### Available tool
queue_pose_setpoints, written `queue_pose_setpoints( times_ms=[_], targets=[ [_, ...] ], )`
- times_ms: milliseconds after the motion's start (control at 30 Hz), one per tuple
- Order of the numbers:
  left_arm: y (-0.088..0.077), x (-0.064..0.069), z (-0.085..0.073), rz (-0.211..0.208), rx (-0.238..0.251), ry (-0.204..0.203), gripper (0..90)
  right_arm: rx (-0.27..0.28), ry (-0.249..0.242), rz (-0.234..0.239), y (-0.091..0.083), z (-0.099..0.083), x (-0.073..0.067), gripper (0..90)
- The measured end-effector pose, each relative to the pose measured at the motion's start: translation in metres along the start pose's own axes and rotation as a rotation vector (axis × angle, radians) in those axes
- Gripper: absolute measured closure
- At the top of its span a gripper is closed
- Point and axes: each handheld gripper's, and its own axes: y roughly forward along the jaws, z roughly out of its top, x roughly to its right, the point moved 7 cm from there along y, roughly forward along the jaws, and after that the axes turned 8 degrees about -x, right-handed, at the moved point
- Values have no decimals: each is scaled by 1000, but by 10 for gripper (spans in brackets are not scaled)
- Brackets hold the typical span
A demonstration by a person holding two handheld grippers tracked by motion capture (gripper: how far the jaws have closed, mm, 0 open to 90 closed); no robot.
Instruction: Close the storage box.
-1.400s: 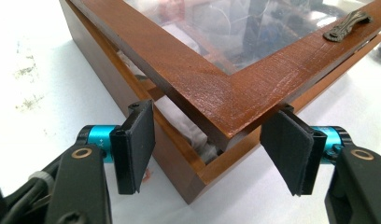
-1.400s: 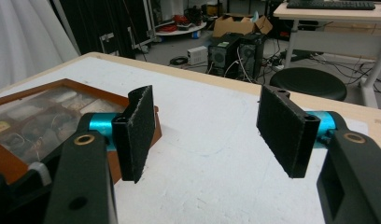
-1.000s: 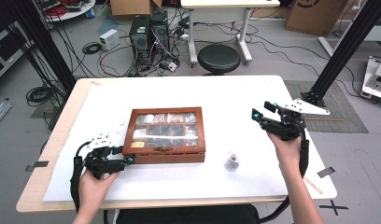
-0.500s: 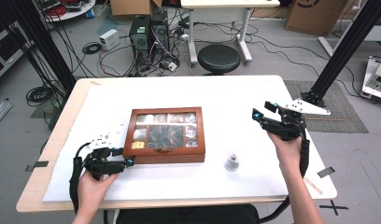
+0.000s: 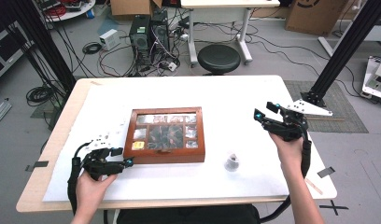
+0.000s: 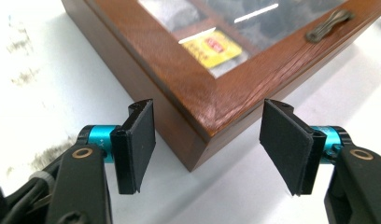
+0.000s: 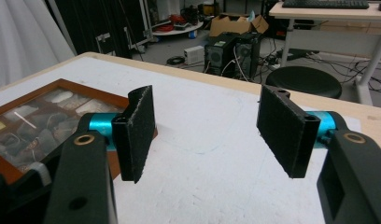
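A brown wooden box (image 5: 165, 155) with a glass lid stands shut in the middle of the white table; its compartments hold packets, one of them yellow (image 6: 212, 46). My left gripper (image 5: 123, 157) lies low on the table at the box's front left corner. In the left gripper view that gripper (image 6: 209, 144) is open, with the box corner (image 6: 198, 116) between the pads and touching neither. A metal latch (image 6: 328, 25) sits on the box's front edge. My right gripper (image 5: 264, 110) is held above the table right of the box, open and empty (image 7: 209, 135).
A small pale object (image 5: 232, 162) sits on the table right of the box's front. A black stool (image 5: 219, 58), computer towers (image 5: 149, 35) and cables stand on the floor beyond the far edge. A black frame post (image 5: 342, 51) rises at the right.
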Motion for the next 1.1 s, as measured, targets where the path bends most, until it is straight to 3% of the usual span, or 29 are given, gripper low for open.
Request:
queue_pose_setpoints(
  times_ms=[200, 633, 900, 1100],
  targets=[
    [-13, 2, 18, -3, 66, 32, 337, 3, 2, -10, -2, -2, 2, 372],
    [-43, 6, 89, -6, 271, 104, 293, 17, 24, -29, -7, -7, 13, 334],
    [-33, 10, 114, 13, 309, 131, 267, 11, 33, -34, -4, -9, 17, 319],
    [-28, 9, 111, 21, 318, 135, 265, 14, 42, -42, -6, -10, 20, 317]
  ],
)
